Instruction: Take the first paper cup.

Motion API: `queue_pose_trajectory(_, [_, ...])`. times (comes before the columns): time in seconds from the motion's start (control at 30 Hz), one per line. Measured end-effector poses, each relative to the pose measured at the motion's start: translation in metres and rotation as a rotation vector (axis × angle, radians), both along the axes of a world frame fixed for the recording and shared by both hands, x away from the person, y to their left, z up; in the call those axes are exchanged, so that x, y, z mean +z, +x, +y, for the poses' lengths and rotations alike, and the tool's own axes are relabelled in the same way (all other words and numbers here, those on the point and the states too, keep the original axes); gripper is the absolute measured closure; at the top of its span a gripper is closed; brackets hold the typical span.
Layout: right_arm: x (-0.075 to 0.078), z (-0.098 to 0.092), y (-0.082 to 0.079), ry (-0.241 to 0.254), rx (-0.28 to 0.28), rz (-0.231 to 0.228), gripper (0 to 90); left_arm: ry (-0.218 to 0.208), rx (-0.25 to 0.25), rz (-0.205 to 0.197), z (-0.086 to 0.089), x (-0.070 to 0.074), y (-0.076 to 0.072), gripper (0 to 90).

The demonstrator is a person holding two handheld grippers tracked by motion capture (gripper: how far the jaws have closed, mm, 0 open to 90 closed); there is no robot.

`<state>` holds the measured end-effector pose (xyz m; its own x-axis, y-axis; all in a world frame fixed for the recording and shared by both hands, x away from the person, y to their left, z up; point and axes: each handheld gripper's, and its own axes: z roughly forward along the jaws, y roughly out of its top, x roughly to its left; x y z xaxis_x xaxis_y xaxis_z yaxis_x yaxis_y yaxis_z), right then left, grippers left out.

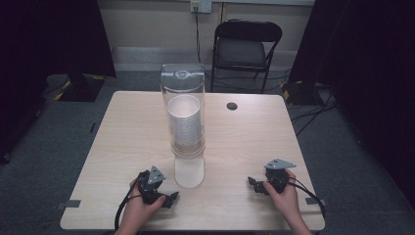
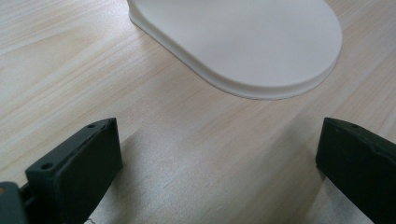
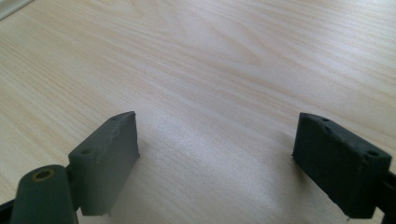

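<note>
Cup dispenser (image 1: 182,98) stands mid-surface (image 1: 254,142), paper cups (image 1: 185,122) stacked inside | left gripper (image 1: 169,198) beside its white base, right gripper (image 1: 253,184) well right, both jaws spread, empty | I judge cups light, crushable: grip bottom rim gently.

Black folding chair (image 1: 248,48) standing beyond table (image 1: 122,147) at 12 o'clock; wall socket (image 1: 200,6) sitting at 11 o'clock; cables (image 1: 313,115) lying on carpet at 2 o'clock.

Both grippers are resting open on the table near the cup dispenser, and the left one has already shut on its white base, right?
Not quite. The left gripper is open too: in the left gripper view its jaws stand wide apart over bare table, with the white base ahead, untouched. The right gripper is open, as you said.
</note>
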<state>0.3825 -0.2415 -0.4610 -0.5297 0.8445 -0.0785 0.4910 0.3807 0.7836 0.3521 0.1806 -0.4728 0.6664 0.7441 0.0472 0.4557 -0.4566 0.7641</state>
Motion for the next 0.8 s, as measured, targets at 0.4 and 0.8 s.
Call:
queue_pose_trajectory(0.4, [0.0, -0.003, -0.001, -0.002, 0.013, 0.001, 13.6, -0.021, 0.015, -0.018, -0.003, 0.0, -0.001, 3.7])
queue_pose_trajectory(0.8, [0.0, -0.003, -0.001, -0.002, 0.014, 0.001, 13.6, -0.124, -0.007, -0.083, -0.019, 0.029, -0.007, 20.0])
